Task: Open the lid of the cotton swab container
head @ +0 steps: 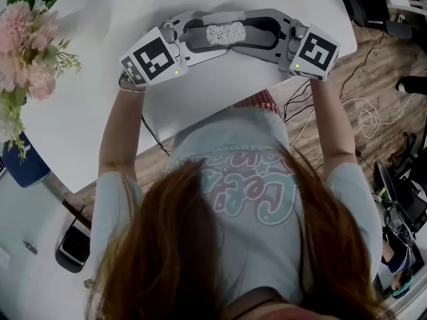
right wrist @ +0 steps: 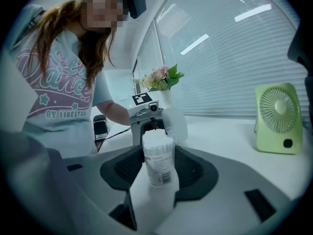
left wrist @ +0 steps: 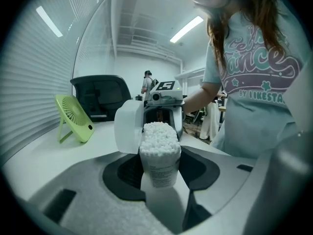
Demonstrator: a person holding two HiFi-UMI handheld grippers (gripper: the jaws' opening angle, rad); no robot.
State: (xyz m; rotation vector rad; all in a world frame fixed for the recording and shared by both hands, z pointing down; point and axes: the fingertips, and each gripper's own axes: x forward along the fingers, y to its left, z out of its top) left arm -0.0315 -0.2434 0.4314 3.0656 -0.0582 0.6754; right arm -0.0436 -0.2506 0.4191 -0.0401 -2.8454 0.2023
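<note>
The cotton swab container [head: 225, 33] is a small clear tub packed with white swabs, upright over the white table [head: 80, 132]. Its white lid [left wrist: 128, 126] hangs open on the side away from the person. My left gripper [head: 215, 35] and right gripper [head: 239, 35] point at each other, and their jaws enclose the tub from both sides. In the left gripper view the tub [left wrist: 159, 155] stands between the dark pads [left wrist: 122, 173] of that gripper [left wrist: 160, 180], its sides against them. The right gripper view shows the same tub [right wrist: 158, 160] held between that gripper's [right wrist: 157, 180] jaws.
A green desk fan [left wrist: 73, 119] stands on the table's far part. Pink flowers [head: 27, 52] sit at the table's left end. A black chair back [left wrist: 100, 97] is behind the table. Cables [head: 367, 119] lie on the wooden floor to the right, a phone [head: 75, 245] lower left.
</note>
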